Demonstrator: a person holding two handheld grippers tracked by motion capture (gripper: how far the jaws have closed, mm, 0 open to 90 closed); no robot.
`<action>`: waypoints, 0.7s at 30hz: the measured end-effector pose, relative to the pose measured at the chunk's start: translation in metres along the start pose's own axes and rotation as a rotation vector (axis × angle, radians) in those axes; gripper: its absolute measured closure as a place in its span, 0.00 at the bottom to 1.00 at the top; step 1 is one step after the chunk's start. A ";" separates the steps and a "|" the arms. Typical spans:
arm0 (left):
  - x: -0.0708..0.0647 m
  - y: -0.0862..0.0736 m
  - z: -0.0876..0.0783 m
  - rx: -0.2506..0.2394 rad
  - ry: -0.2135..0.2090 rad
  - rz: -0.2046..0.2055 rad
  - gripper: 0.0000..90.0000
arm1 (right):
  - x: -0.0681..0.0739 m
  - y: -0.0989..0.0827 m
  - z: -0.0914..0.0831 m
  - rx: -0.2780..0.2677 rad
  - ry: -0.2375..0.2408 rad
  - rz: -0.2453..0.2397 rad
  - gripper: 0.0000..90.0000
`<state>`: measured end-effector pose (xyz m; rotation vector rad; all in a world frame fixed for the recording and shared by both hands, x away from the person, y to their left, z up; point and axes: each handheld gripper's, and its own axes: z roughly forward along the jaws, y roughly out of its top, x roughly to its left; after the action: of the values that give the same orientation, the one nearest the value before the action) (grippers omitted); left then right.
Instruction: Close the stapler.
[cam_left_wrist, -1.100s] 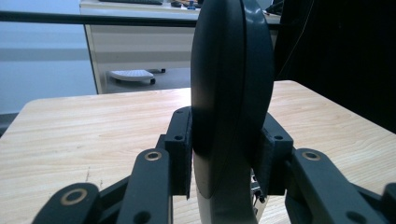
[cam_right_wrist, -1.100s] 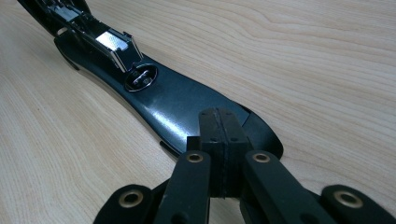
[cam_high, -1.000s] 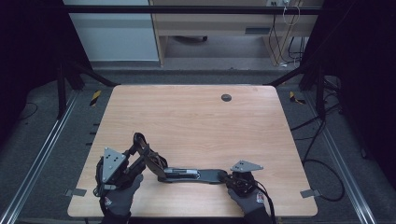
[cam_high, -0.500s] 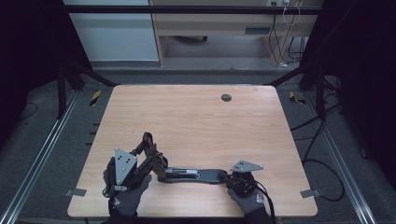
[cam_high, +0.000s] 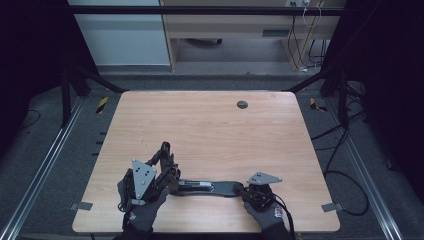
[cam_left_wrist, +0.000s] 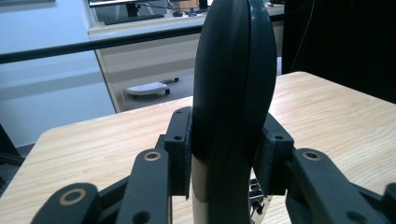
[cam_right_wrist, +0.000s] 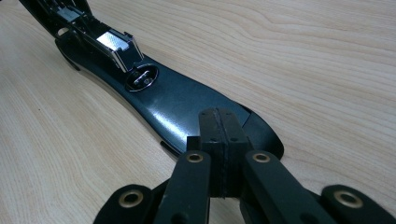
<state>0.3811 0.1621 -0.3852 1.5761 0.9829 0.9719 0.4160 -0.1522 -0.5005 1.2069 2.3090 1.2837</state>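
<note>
Since the earlier frame our left tool (cam_high: 161, 159) slid right, swinging up the dark curved arm (cam_left_wrist: 232, 93) it clenched. Right tool (cam_right_wrist: 218, 122), jaws shut together, pressed the glossy black base (cam_right_wrist: 187, 109) flat on the surface (cam_high: 210, 130), near edge. Likely unfolding a hinged stapler-like device.

I am finding no readable text, label, brand, number or sign anywhere in these views; every surface I am scanning is carrying no lettering.

High view looks down on the table (cam_high: 210, 130); both gripper views skim it closely.
</note>
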 end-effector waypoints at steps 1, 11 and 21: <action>-0.001 0.000 0.000 -0.002 0.002 0.003 0.69 | 0.000 0.000 0.000 0.000 0.000 0.000 1.00; -0.013 0.001 0.004 -0.006 0.008 0.060 0.69 | 0.000 0.000 0.000 0.000 0.000 -0.001 1.00; -0.027 0.002 0.009 -0.003 -0.001 0.111 0.68 | 0.000 0.000 0.000 -0.001 0.001 -0.001 1.00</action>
<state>0.3801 0.1342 -0.3881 1.6428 0.9006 1.0484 0.4159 -0.1518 -0.5007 1.2050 2.3089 1.2860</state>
